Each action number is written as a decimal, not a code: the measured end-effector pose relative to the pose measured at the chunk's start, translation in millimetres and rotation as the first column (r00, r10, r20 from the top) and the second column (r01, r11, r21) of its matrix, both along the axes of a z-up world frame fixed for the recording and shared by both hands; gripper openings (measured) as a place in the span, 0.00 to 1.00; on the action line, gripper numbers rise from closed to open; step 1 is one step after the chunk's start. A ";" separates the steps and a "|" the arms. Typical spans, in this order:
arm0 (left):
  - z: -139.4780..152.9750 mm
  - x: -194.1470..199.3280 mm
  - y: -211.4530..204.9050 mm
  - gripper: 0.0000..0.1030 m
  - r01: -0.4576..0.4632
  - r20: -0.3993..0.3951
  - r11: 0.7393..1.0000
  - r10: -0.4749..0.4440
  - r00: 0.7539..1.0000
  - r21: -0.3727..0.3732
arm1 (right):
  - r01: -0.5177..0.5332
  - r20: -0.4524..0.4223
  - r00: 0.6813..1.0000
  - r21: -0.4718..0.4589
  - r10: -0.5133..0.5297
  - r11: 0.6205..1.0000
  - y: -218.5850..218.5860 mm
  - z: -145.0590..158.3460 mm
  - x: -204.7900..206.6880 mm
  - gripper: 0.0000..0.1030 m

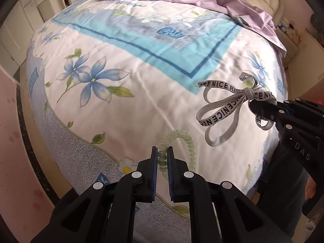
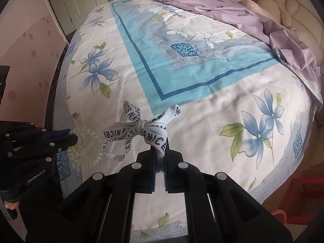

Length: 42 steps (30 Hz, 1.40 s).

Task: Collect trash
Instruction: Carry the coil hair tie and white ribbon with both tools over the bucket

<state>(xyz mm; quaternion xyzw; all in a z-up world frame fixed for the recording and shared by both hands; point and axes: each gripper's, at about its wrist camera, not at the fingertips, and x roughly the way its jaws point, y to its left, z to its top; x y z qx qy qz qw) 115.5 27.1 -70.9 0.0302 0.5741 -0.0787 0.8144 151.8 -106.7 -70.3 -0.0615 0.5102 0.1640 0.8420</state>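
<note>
Two pieces of trash are off the flowered blue-and-white bed cover (image 1: 113, 109), one in each gripper. The left gripper (image 1: 162, 152) has its jaws closed on a pale green, translucent coiled plastic hair tie (image 1: 183, 139), pinching one side of the ring so that the rest loops free above the cover's near edge. The right gripper (image 2: 161, 151) is clamped on a white woven ribbon printed with dark letters and knotted into a bow (image 2: 141, 130), holding it by one strand just below the knot; the loops and loose tails dangle over the cover, nearer its foot than the crumpled lilac sheet (image 2: 232, 14) at the far end.

Likeliest trouble, as I judge it, is the hair tie. Its coils are slick and springy, and only a short stretch sits between the pads, so a quick swing could let it squirm out and drop back on the cover, or off its edge to the floor. The ribbon's grip looks firmer (fabric packs down well), yet its hanging loops could snag the other gripper, since the two hang close side by side above the cover. No bin shows clearly in either view, so the carry may be long, which gives both grips more time to fail.
</note>
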 end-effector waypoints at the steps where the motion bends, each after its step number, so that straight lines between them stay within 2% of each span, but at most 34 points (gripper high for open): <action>1: 3.1 -2.4 -6.3 0.10 0.013 0.005 1.000 -0.013 1.000 0.003 | 0.010 0.006 1.000 -0.001 -0.010 1.000 -5.9 3.6 -4.7 0.05; 9: 22.5 -18.6 -64.0 0.10 0.116 0.027 0.993 -0.116 0.993 0.010 | 0.112 0.034 0.993 -0.008 -0.111 0.994 -65.0 23.5 -43.6 0.05; 21: 43.1 -33.6 -170.8 0.10 0.305 0.048 0.952 -0.305 0.951 0.005 | 0.285 0.069 0.957 -0.008 -0.283 0.959 -160.2 43.3 -91.7 0.05; 31: 57.7 -44.5 -257.8 0.10 0.452 0.072 0.892 -0.452 0.889 0.018 | 0.430 0.082 0.899 0.012 -0.430 0.903 -239.6 45.7 -126.5 0.05; 42: 66.7 -63.9 -348.6 0.10 0.596 0.081 0.803 -0.596 0.799 0.028 | 0.572 0.095 0.816 0.022 -0.571 0.820 -316.8 46.5 -164.6 0.05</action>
